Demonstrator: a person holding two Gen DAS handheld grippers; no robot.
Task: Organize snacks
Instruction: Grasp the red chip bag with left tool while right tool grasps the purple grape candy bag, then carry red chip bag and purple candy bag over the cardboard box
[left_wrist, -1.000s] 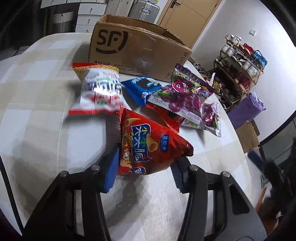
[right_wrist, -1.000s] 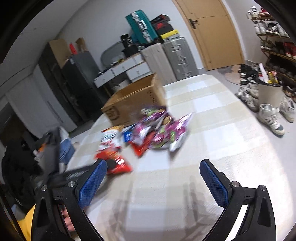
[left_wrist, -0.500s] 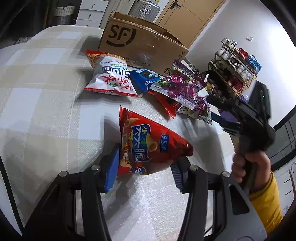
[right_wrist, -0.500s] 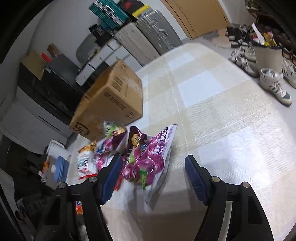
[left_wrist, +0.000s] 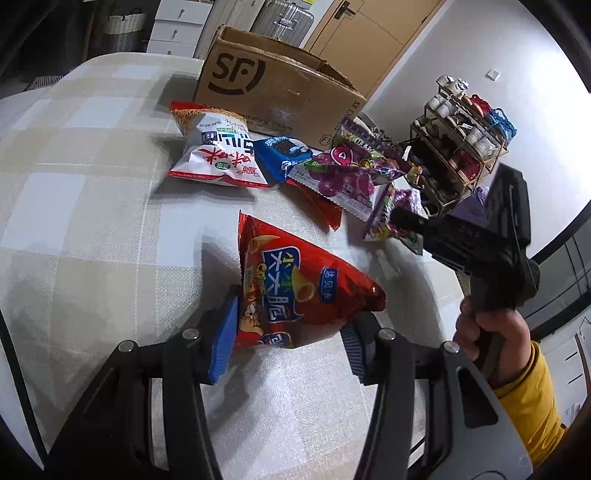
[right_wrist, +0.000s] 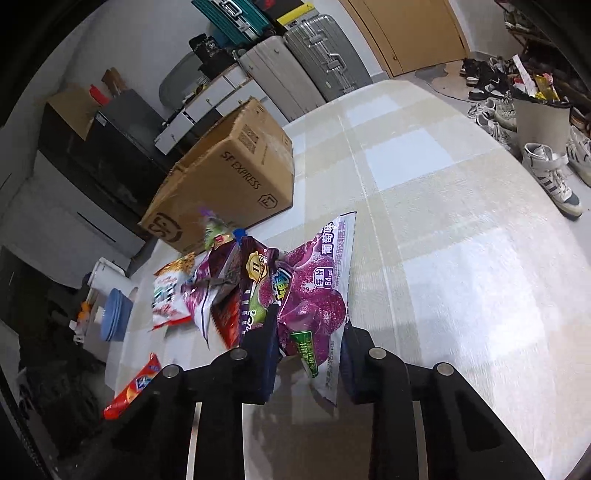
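Two bags: one gripped by each tool above the checked tablecloth (left_wrist: 92, 206).
Red chip bag (left_wrist: 295, 291): glossy, puffed, pinched at its lower end by the left gripper (left_wrist: 286, 343), long axis pointing away toward the box.
Purple grape-candy bag (right_wrist: 317, 295): crinkled, clamped by the right gripper (right_wrist: 308, 365).
Cardboard box (left_wrist: 273, 85): open-topped, beyond the pile, nearer the right gripper.

- The red foil snack bag (left_wrist: 295, 291) hides its lower end between the left gripper's (left_wrist: 286, 341) blue pads.
- A flat red packet (left_wrist: 317, 206) lies mostly buried under the purple grape-candy bags (left_wrist: 351, 177).
- The purple grape-candy bag's (right_wrist: 314, 295) bottom edge sits behind the right gripper's (right_wrist: 308, 363) black fingers.
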